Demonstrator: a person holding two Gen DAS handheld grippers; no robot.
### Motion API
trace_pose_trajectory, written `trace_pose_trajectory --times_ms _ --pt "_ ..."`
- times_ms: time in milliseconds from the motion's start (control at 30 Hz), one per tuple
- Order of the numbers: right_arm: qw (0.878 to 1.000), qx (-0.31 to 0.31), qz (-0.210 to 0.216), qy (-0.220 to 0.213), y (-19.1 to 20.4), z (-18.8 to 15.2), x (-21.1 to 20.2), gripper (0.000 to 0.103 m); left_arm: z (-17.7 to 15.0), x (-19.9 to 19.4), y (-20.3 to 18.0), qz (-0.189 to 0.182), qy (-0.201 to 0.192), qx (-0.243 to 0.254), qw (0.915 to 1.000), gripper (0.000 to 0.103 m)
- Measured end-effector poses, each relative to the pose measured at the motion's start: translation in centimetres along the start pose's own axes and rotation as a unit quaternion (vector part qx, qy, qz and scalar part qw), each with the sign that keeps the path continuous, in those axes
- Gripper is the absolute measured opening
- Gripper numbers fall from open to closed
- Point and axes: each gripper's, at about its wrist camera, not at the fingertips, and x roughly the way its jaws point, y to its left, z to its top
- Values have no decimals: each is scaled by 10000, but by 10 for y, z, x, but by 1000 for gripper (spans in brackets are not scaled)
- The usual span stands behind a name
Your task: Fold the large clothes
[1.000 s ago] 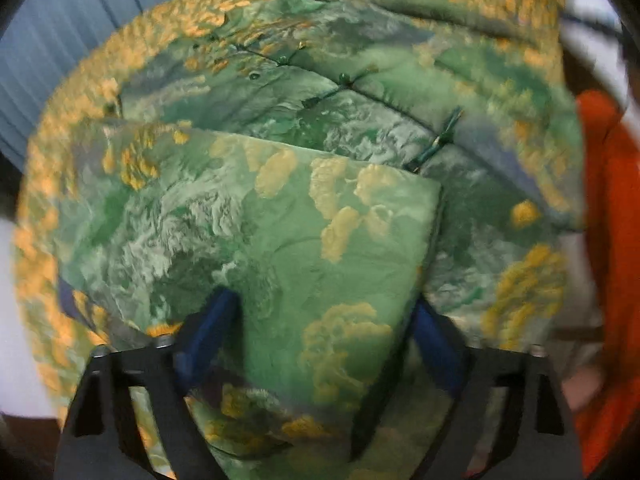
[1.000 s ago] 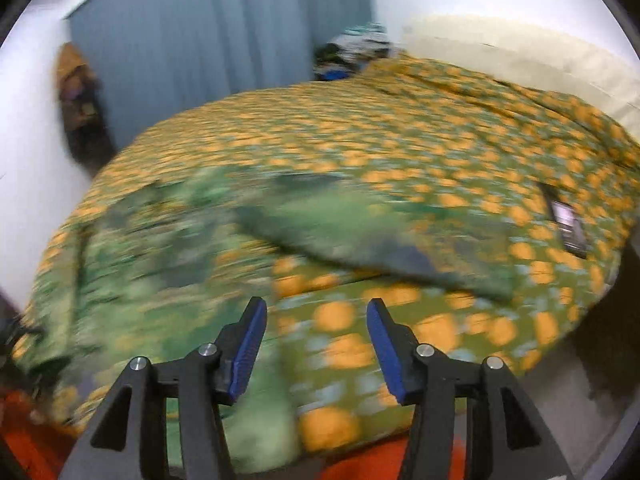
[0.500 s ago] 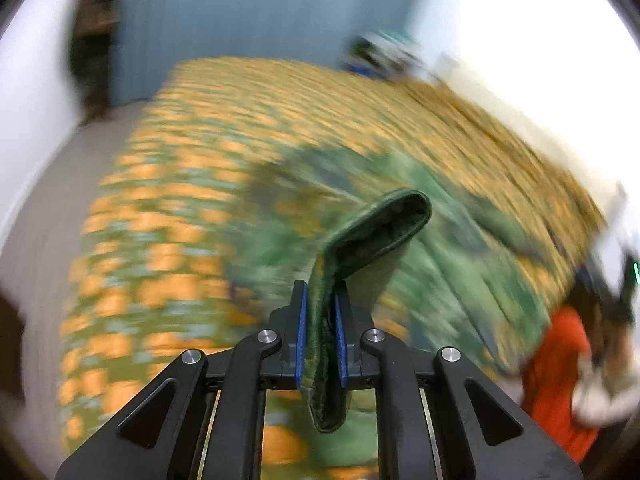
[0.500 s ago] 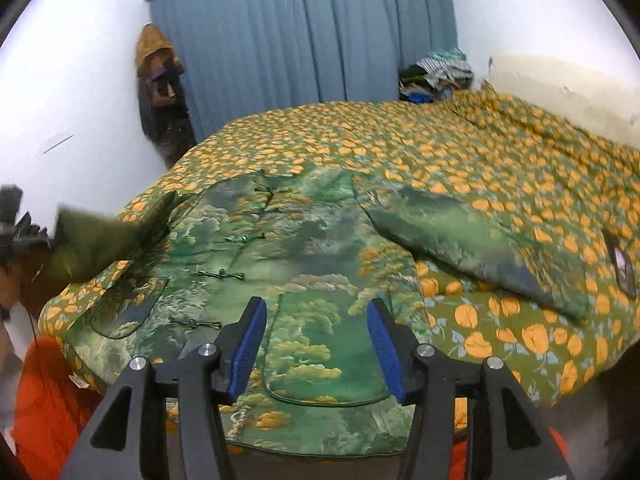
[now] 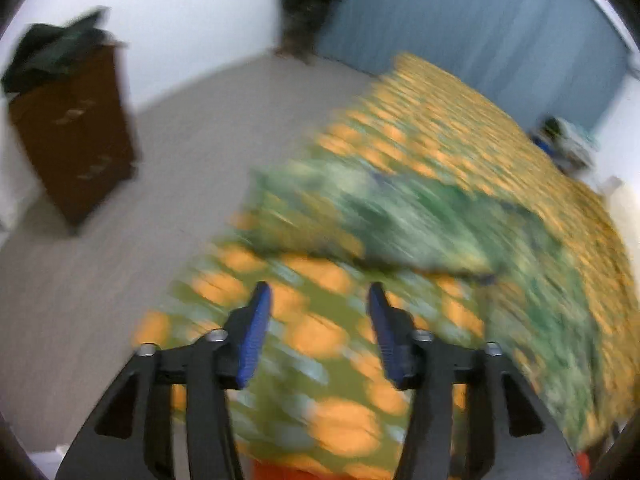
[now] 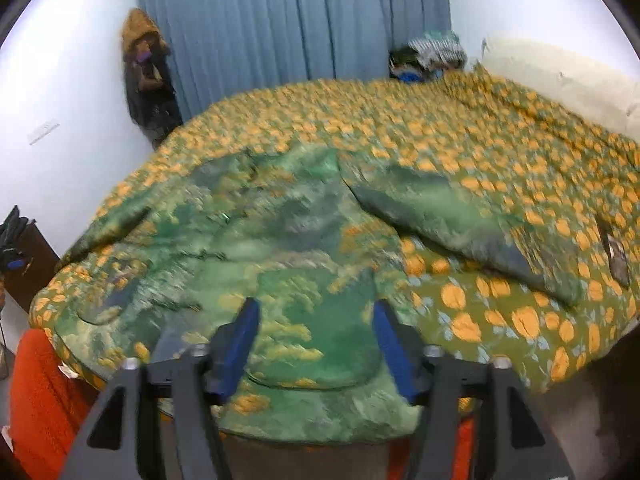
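Note:
A large green jacket with yellow tree print point(image 6: 288, 248) lies spread face up on the bed, both sleeves out to the sides. Its right sleeve point(image 6: 460, 224) stretches over the bedspread. In the left wrist view the jacket point(image 5: 420, 220) is blurred and lies ahead of the fingers. My left gripper point(image 5: 316, 312) is open and empty above the bed's corner. My right gripper point(image 6: 314, 332) is open and empty above the jacket's lower hem.
The bed has a green bedspread with orange flowers point(image 6: 500, 128). A phone point(image 6: 618, 258) lies at its right edge. A brown drawer cabinet point(image 5: 72, 140) stands on the floor at left. Blue curtains point(image 6: 296, 28) hang behind. Orange cloth point(image 6: 40, 392) hangs by the bed's near edge.
My left gripper has let go of the jacket's sleeve, opened, and swung left toward the bed's corner. My right gripper stayed open and moved a little closer over the hem.

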Motion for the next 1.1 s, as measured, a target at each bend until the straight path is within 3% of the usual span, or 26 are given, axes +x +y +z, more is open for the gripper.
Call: trace_pose_trajectory --times_ms 67,133,167,267,367,400,500,533,567,600,667,800,867,900,1000,1033,1100 --pt "9993 99 -112 347 -19 -2 14 74 -16 11 -38 -673 486 379 9958 75" --pt "9962 241 -199 814 -41 -5 34 74 -34 29 -86 -1276 1122 872 9816 80" --pt "9938 362 -199 1032 -55 -7 46 74 -45 37 -102 -1410 1359 1057 9749 81" --pt "9864 547 -147 1541 -77 -11 75 74 -85 76 -149 -1383 2015 1597 9564 82" --pt "9763 727 451 1986 -84 -16 103 74 -105 101 -162 -1299 2484 1742 9440 82" --pt "9751 664 444 2070 -83 -17 111 74 -112 104 -165 -1355 2601 1764 9396 79" --pt "9742 463 391 2176 -80 -20 126 72 -123 105 -170 -1695 2760 1723 9303 30" --pt "9731 505 550 2177 -79 -20 127 48 -123 102 -170 -1735 2712 1688 9316 22" --pt "9706 537 784 2212 -77 -19 127 34 -123 98 -170 -1768 2679 1673 9322 19" --pt "9723 467 689 2183 -73 -17 125 22 -126 91 -169 -1803 2631 1671 9329 17" --pt "9750 273 585 2126 -67 -16 118 18 -131 83 -170 -1803 2542 1737 9342 16" --pt "9769 75 404 2096 -59 -18 103 17 -148 73 -176 -1692 2520 1927 9331 17" --pt "9758 61 340 2160 -59 -22 106 17 -156 75 -178 -1502 2489 2105 9334 24" --pt "9757 38 288 2172 -57 -27 109 18 -157 74 -180 -1360 2394 2198 9359 34" --pt "9780 80 132 2082 -53 -26 117 29 -145 62 -185 -1140 2102 2307 9432 53" --pt "9797 181 158 1991 -57 -23 114 39 -140 54 -187 -1140 1956 2339 9455 57" --pt "9847 379 215 1686 -63 -16 102 49 -130 38 -190 -1189 1723 2386 9483 64"
